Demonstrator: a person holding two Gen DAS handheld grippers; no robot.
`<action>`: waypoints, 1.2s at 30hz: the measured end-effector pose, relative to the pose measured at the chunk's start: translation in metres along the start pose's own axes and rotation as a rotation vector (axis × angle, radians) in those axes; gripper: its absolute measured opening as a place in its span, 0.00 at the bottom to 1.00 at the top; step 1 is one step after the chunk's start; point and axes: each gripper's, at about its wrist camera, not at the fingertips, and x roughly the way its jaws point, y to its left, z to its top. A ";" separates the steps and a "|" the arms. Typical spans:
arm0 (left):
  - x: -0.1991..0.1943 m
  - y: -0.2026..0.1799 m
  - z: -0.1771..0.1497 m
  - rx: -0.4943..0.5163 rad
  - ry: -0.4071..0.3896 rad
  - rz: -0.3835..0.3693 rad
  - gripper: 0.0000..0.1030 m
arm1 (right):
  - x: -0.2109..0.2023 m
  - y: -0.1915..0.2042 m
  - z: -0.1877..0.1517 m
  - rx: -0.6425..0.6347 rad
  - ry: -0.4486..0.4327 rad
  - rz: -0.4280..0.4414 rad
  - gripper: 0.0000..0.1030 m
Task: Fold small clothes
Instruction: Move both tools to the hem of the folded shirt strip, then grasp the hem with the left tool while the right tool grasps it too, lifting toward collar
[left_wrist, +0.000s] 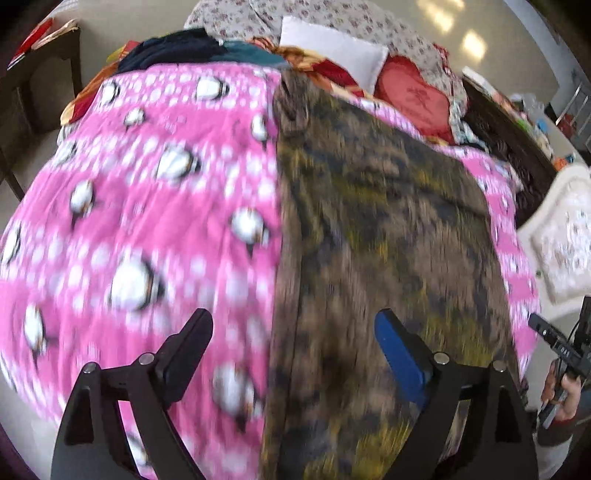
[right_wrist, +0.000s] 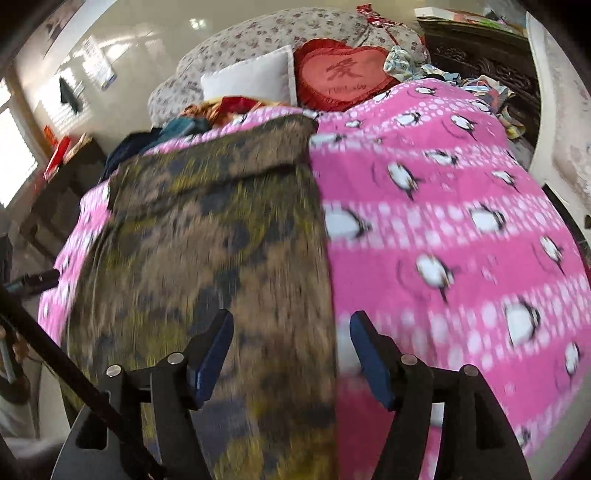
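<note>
A camouflage garment (left_wrist: 384, 236) in brown, green and black lies spread lengthwise on a pink penguin-print blanket (left_wrist: 147, 221). It also shows in the right wrist view (right_wrist: 221, 240), with its far end folded over in a band. My left gripper (left_wrist: 295, 332) is open and empty, hovering above the garment's left edge. My right gripper (right_wrist: 291, 332) is open and empty, hovering above the garment's right edge where it meets the pink blanket (right_wrist: 443, 221). Both views are motion-blurred.
At the head of the bed lie a white pillow (right_wrist: 251, 77), a red heart cushion (right_wrist: 343, 77) and a pile of dark and colourful clothes (left_wrist: 184, 48). A dark side table (left_wrist: 37, 74) stands left of the bed; carved dark furniture (right_wrist: 487, 66) stands right.
</note>
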 end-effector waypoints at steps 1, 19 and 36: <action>0.000 0.001 -0.008 0.005 0.018 0.001 0.86 | -0.004 0.001 -0.011 -0.010 0.005 -0.009 0.74; -0.002 0.007 -0.102 0.041 0.111 -0.022 0.87 | -0.013 -0.029 -0.097 0.146 0.085 0.178 0.76; 0.007 -0.025 -0.119 0.163 0.138 -0.081 0.44 | -0.015 -0.010 -0.107 0.028 0.080 0.255 0.15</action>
